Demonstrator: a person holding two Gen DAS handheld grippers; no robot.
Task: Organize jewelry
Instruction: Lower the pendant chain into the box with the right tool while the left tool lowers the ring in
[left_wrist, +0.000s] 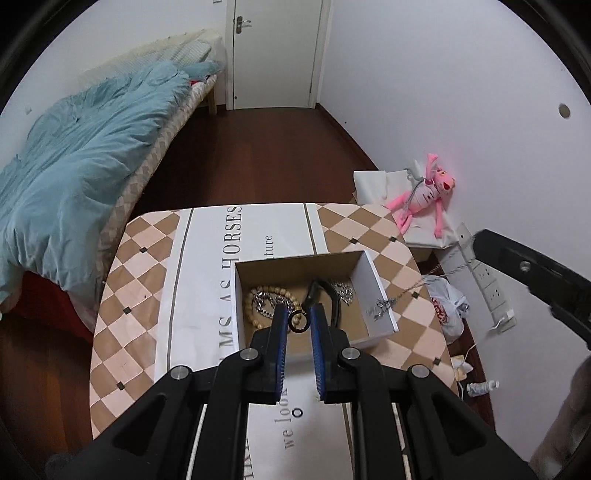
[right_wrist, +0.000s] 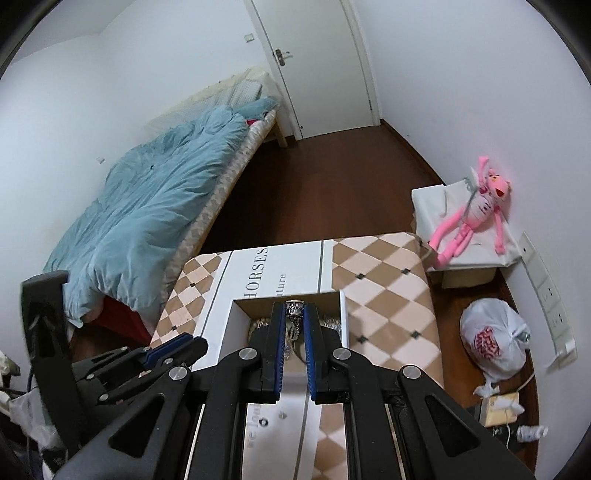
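Note:
A white cardboard box (left_wrist: 376, 284) with a brown inside stands on the table. In it lie a wooden bead bracelet (left_wrist: 258, 295), silver chains (left_wrist: 345, 290) and a dark strap (left_wrist: 325, 291). My left gripper (left_wrist: 298, 320) is shut on a small dark ring (left_wrist: 297, 322) held over the box's near part. My right gripper (right_wrist: 294, 309) is shut on a silver chain necklace with a clasp (right_wrist: 294, 307), which hangs down over the box (right_wrist: 343, 314). In the left wrist view the chain runs from the right gripper's body (left_wrist: 535, 273) to a pendant (left_wrist: 380, 308) at the box wall.
The table carries a checkered cloth with a white lettered runner (left_wrist: 207, 280). A bed with a blue duvet (left_wrist: 85, 155) is to the left. A pink plush toy (left_wrist: 424, 199) lies on a white box by the wall. A plastic bag (right_wrist: 495, 339) and a power strip (left_wrist: 487, 284) are on the right.

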